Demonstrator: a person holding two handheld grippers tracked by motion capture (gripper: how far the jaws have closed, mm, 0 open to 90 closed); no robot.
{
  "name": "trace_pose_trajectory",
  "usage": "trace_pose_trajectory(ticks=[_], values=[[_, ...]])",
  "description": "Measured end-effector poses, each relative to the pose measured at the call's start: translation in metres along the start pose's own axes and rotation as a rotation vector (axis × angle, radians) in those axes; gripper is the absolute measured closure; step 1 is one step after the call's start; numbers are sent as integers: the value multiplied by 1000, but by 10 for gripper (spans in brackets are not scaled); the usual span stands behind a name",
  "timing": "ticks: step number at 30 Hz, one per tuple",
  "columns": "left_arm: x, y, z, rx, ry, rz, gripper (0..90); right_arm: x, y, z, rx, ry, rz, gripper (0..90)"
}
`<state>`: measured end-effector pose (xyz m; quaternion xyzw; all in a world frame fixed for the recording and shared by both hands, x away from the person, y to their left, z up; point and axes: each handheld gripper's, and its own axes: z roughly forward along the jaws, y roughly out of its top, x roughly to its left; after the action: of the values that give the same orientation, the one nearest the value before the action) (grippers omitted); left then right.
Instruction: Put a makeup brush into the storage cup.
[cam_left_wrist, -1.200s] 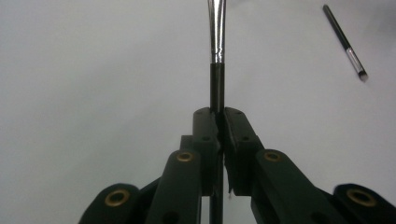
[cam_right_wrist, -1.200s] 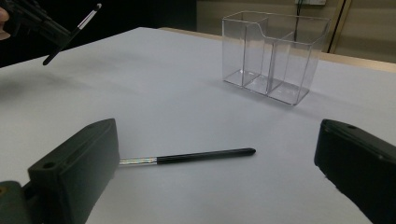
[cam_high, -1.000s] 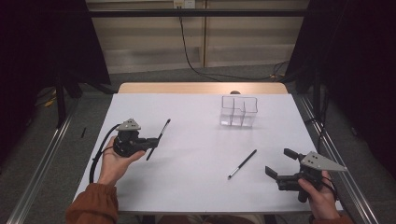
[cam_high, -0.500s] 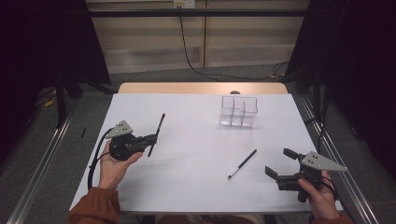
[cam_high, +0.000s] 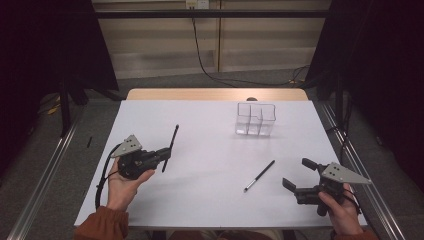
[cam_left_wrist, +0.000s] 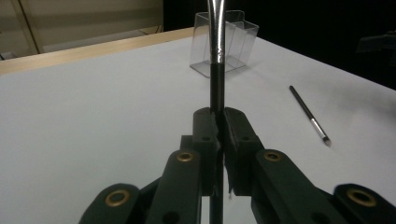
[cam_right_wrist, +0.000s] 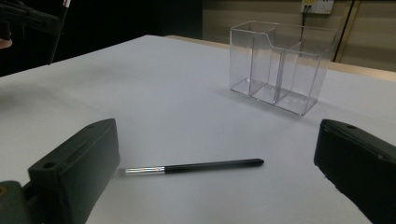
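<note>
Brush lifted and swung upright
Our left gripper (cam_high: 161, 155), jaws clamped on the thin black brush (cam_high: 171, 142), has tipped it toward the clear plastic three-compartment organiser (cam_high: 256, 119); our right gripper (cam_high: 296, 177) waits, jaws apart.

The high view is dim overall: the white table (cam_high: 215, 150) is the one evenly lit area, while both upper corners fall into near black. Shadows on it are soft and faint. In the left gripper view the near jaws are dark and slightly soft, and the brush (cam_left_wrist: 216, 60) shows a pale glint. The right gripper view blurs its close jaws; the clear organizer (cam_right_wrist: 280, 65) catches mild reflections.
</note>
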<state>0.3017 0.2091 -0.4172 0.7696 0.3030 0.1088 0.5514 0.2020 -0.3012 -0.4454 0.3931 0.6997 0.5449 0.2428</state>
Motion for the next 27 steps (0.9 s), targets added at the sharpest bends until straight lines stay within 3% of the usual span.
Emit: trace_pose_trajectory(ticks=[4,5,17,27], values=[[-8,-4,-2,-20,-19,-12,843,1,2,0,-19,14,-14,6],[-14,-7,-1,-7,-16,11,842,2,2,1,-17,16,-14,6],[-43,-4,9,-10,-58,43,842,13,9,16,-16,69,-25,3],[-54,0,18,-19,-85,47,842,24,21,28,-42,116,-46,3]])
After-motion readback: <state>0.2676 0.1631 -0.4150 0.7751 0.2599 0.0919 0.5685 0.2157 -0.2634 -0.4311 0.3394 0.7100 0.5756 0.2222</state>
